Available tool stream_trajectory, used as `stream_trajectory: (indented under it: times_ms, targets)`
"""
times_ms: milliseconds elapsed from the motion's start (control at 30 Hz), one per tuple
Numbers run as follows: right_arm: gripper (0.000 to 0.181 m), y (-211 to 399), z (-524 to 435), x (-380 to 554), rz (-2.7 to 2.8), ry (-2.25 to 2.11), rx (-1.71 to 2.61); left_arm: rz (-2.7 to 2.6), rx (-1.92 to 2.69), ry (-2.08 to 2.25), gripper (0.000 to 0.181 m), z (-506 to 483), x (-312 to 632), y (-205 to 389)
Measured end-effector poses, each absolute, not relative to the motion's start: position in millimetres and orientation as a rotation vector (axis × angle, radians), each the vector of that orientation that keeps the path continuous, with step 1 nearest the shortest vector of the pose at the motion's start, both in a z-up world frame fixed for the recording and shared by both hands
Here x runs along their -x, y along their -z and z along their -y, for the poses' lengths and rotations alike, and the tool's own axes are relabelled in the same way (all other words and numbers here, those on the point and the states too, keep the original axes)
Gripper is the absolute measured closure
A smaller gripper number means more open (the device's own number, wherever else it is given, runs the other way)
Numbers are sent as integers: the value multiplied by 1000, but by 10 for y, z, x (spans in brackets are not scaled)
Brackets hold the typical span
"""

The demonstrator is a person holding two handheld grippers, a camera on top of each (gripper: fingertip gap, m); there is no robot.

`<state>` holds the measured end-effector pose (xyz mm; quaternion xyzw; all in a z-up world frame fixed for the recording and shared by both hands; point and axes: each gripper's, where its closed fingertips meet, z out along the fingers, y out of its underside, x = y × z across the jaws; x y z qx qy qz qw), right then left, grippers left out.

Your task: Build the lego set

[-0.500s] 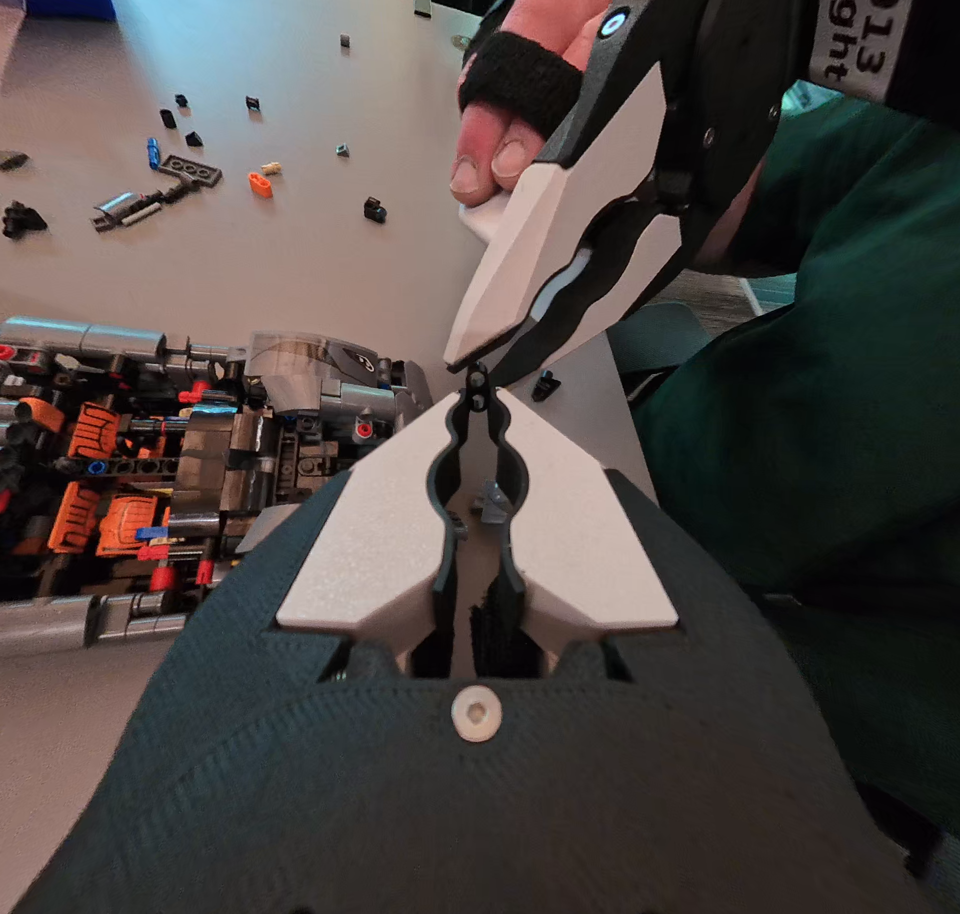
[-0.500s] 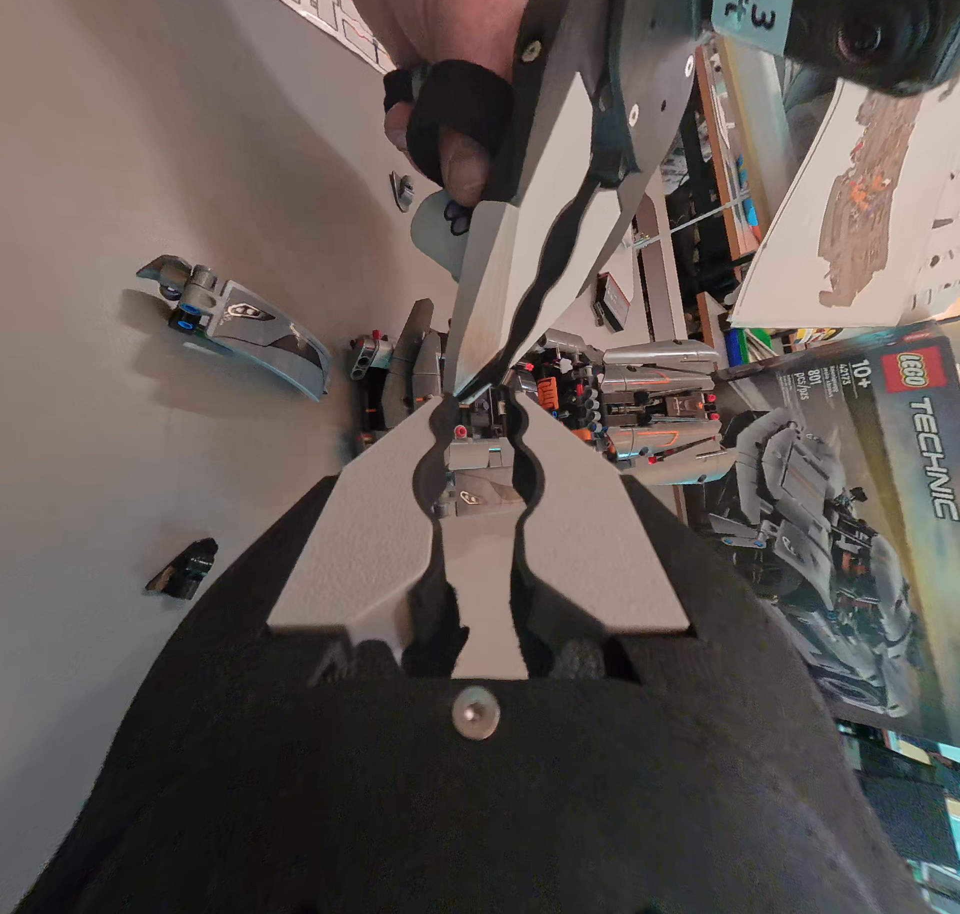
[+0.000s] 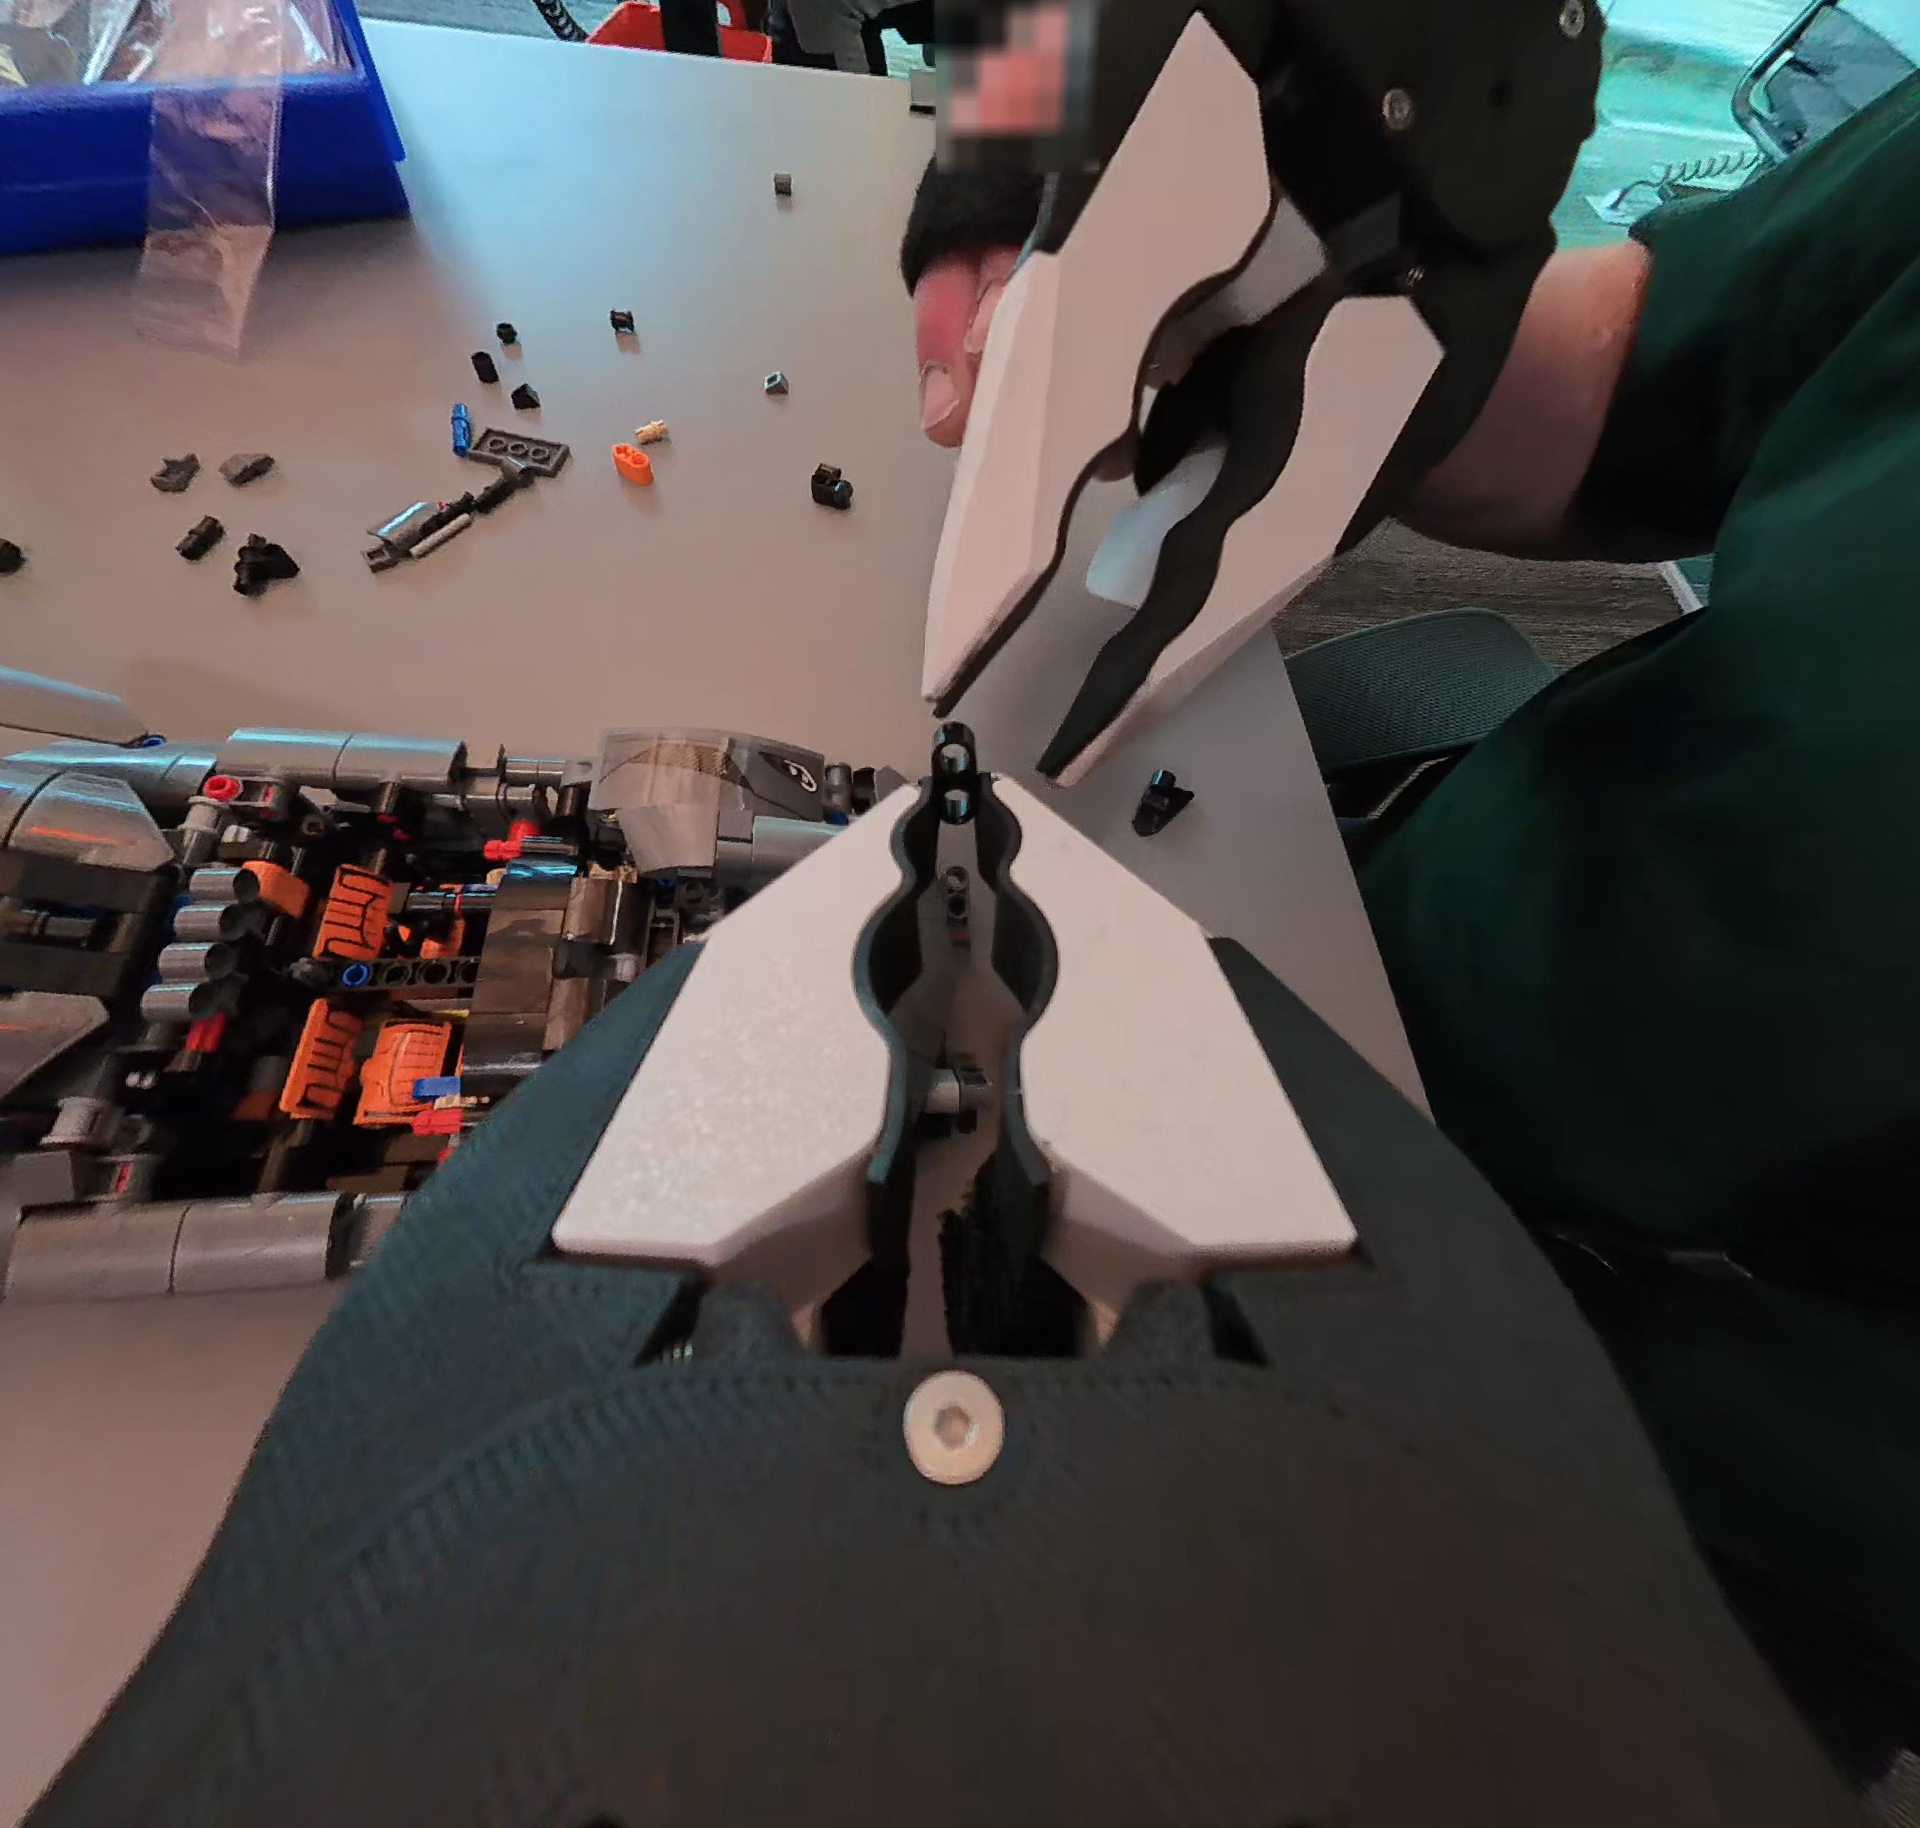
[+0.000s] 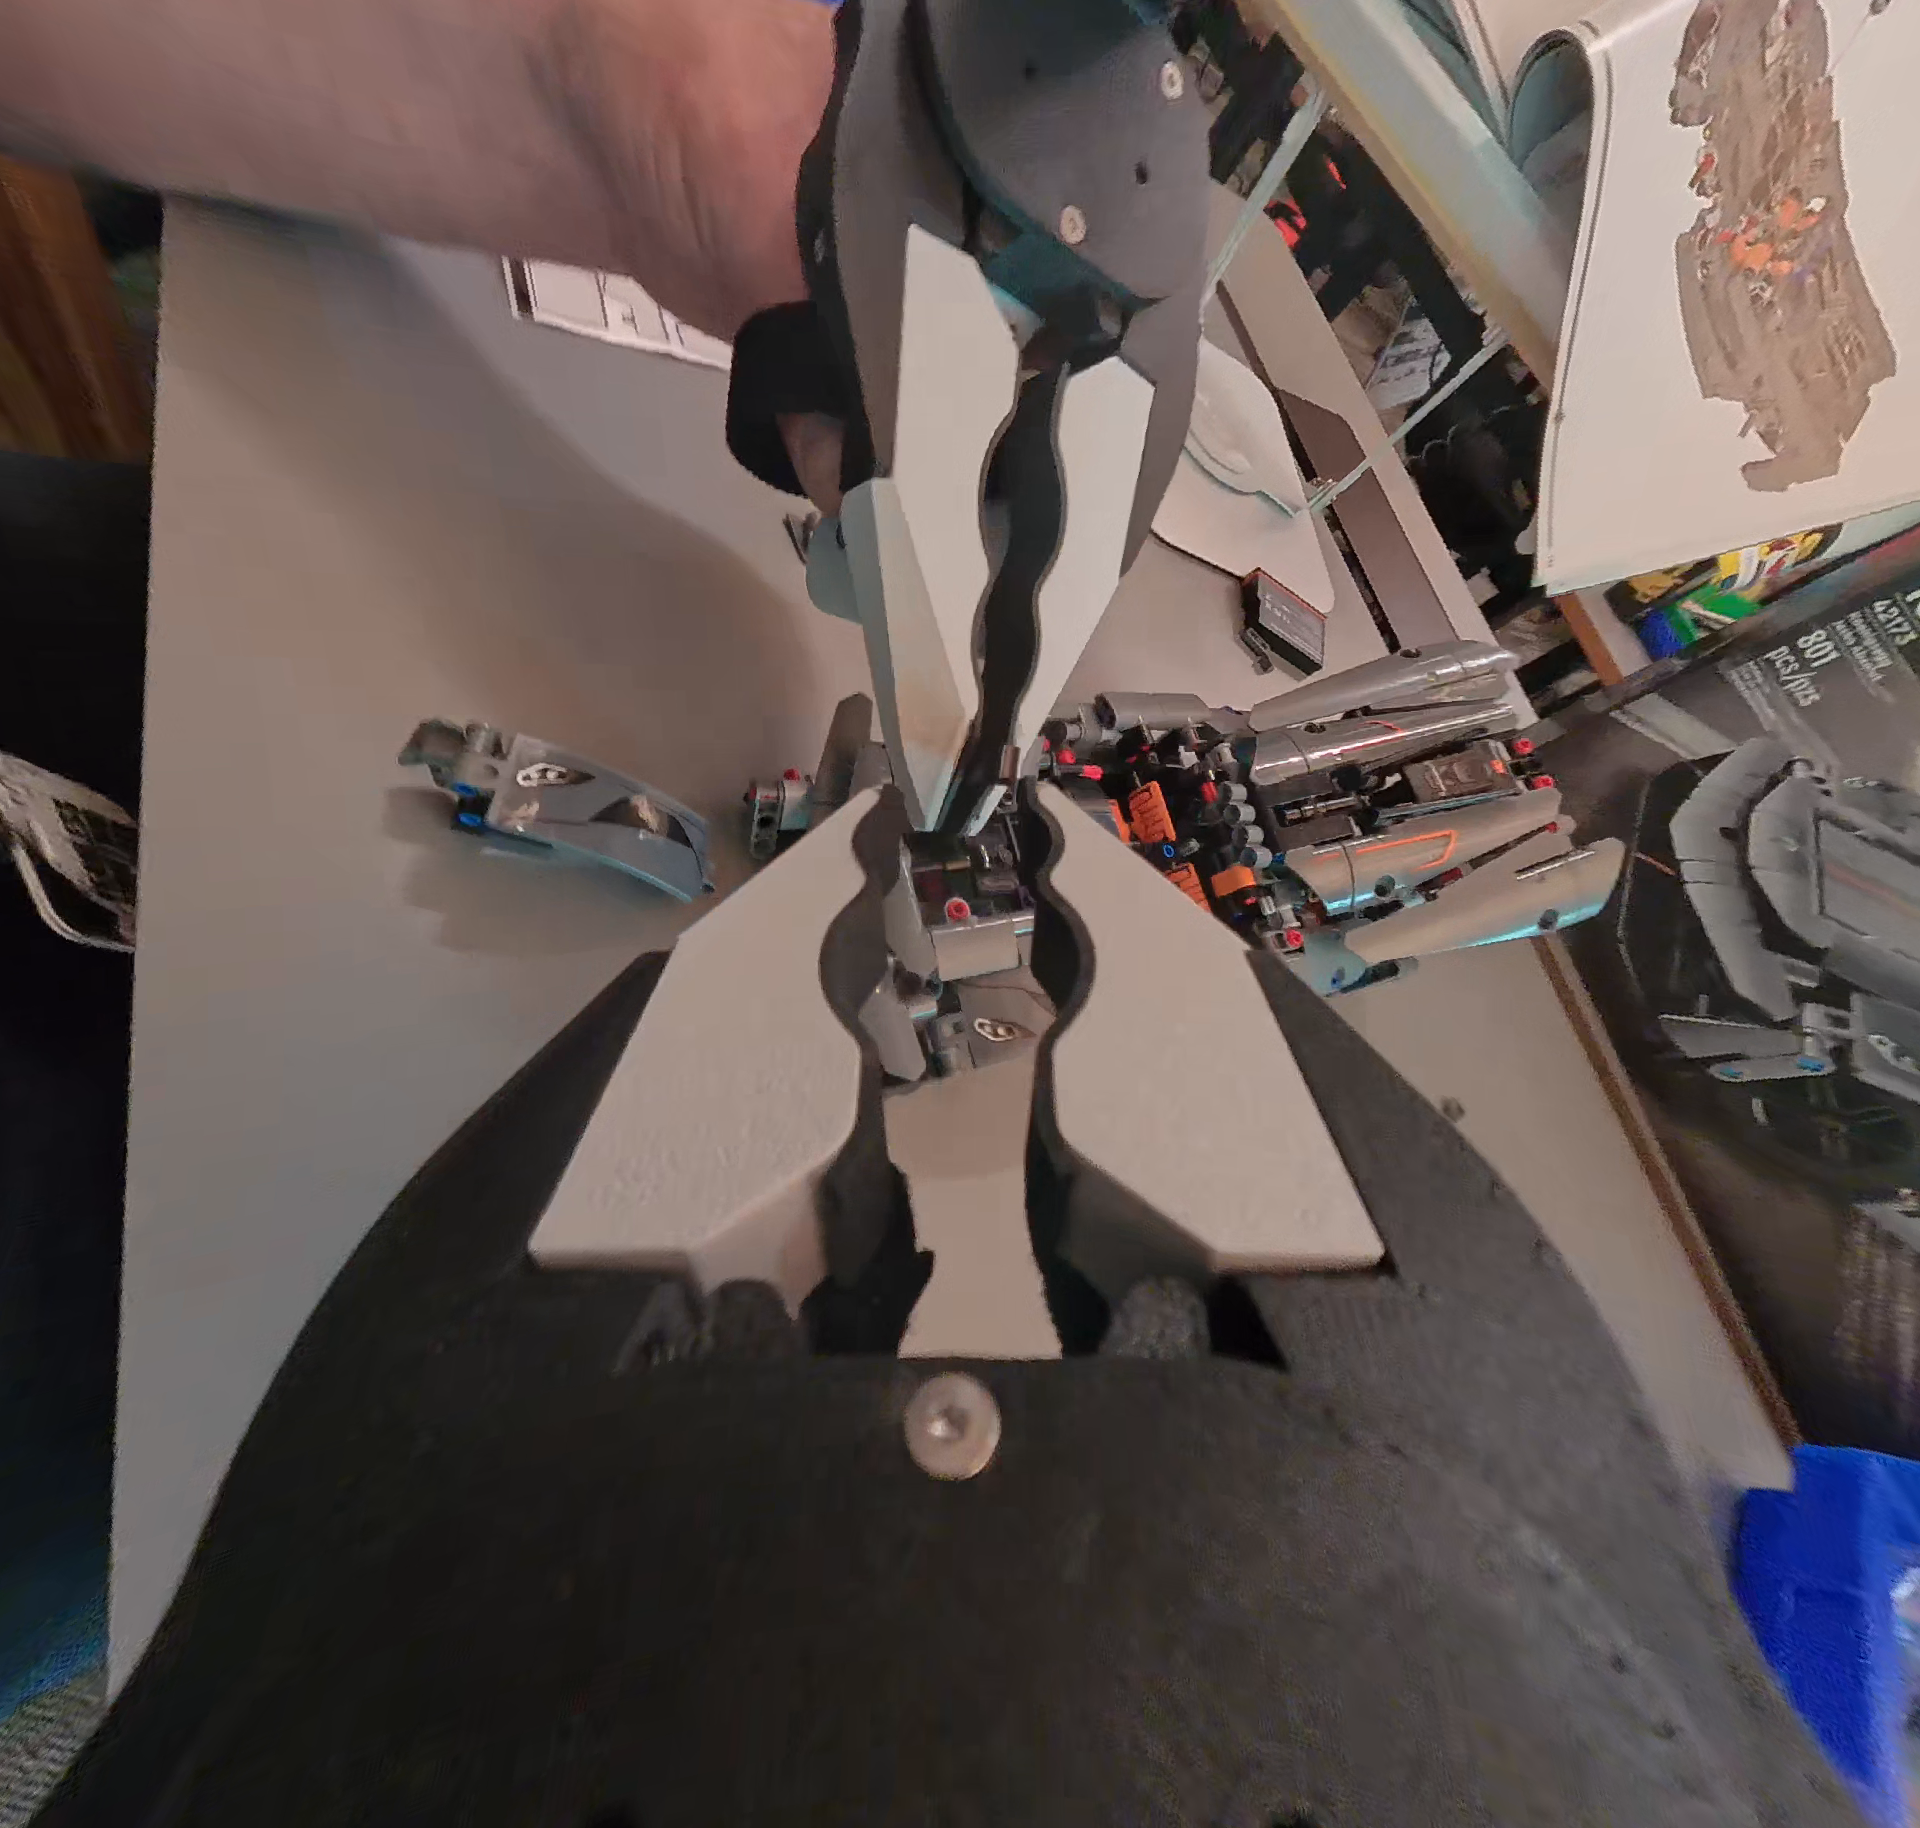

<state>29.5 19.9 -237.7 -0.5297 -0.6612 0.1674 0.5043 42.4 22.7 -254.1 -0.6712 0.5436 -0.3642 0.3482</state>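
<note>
My left gripper [image 3: 954, 799] is shut on a small black two-hole Lego piece [image 3: 954, 776] that sticks out past its tips, above the table's near edge. My right gripper [image 4: 961, 807] is open and empty. In the left wrist view it [image 3: 997, 739] comes down from the upper right, with its tips just above and beside the black piece, not touching it. The grey, black and orange Lego car [image 3: 312, 947] lies on the table to the left. It also shows in the right wrist view [image 4: 1351, 822], behind both grippers.
Loose small pieces [image 3: 520, 448] and an orange one [image 3: 632, 462] are scattered farther back. A black piece [image 3: 1158, 802] lies by the table edge. A blue bin [image 3: 187, 137] stands far left. A grey fender part [image 4: 561, 822], the set's box [image 4: 1766, 895] and booklet [image 4: 1714, 272] are nearby. The grippers are tip to tip, or close to it.
My right gripper has drawn back a little from the black piece, and both views have turned. My left gripper still holds the piece.
</note>
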Motion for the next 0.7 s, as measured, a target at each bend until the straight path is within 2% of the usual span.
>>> stream_trajectory:
  times_ms: [333, 700]
  targets:
    - [160, 2276, -304, -397, 1429, -598, 1430, -1423, 1676, 778, 177, -290, -444, 2523]
    - [161, 2559, -758, -1719, 1096, -272, 1800, -1818, 1854, 435, 176, -97, -995, 2971]
